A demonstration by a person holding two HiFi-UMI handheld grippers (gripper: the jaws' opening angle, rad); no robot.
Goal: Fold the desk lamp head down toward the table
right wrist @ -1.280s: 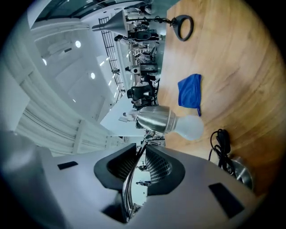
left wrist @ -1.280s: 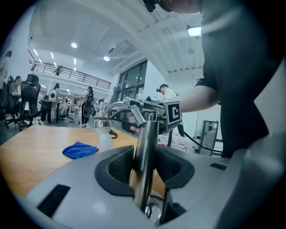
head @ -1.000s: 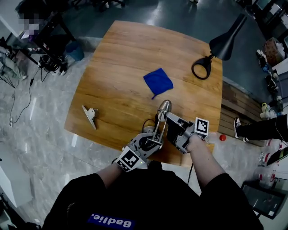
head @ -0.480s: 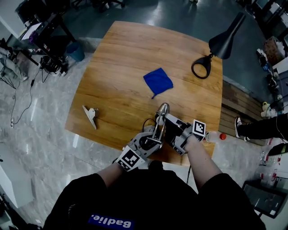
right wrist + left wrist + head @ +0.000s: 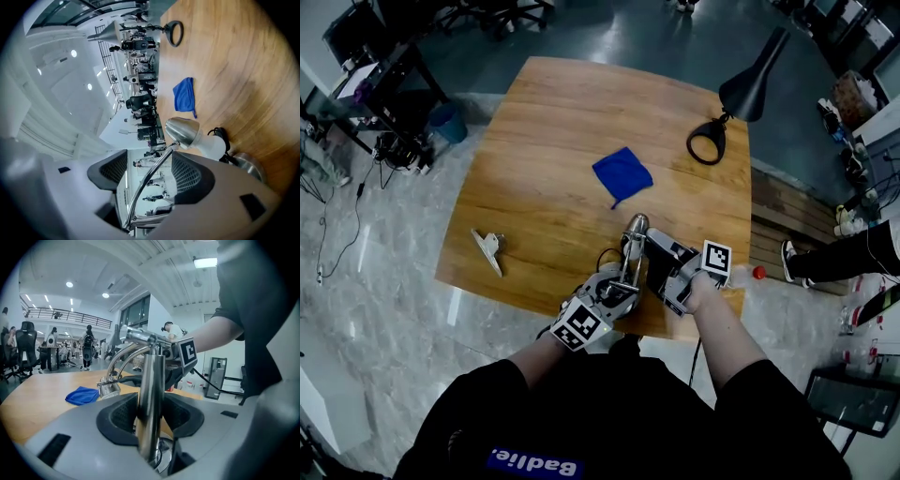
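A chrome desk lamp stands near the front edge of the wooden table (image 5: 544, 122), its head (image 5: 637, 225) tipped down toward the top. My left gripper (image 5: 619, 286) is shut on the lamp's upright chrome post (image 5: 151, 399), and the pads press it from both sides. The head (image 5: 108, 389) hangs beyond the post at the end of the curved arm. My right gripper (image 5: 652, 251) reaches in from the right. Its jaws are opening around the thin upper arm (image 5: 150, 173), with gaps on both sides. The head (image 5: 183, 132) shows just past them.
A blue cloth (image 5: 622, 173) lies at mid-table. A black desk lamp (image 5: 748, 89) with a ring base (image 5: 706, 145) stands at the far right corner. A metal clip (image 5: 487, 248) lies near the left edge. The lamp's black cord (image 5: 220, 136) coils beside its base.
Both grippers stay at the chrome lamp and barely move. The lamp head keeps its low tilt. The head view has shifted slightly.
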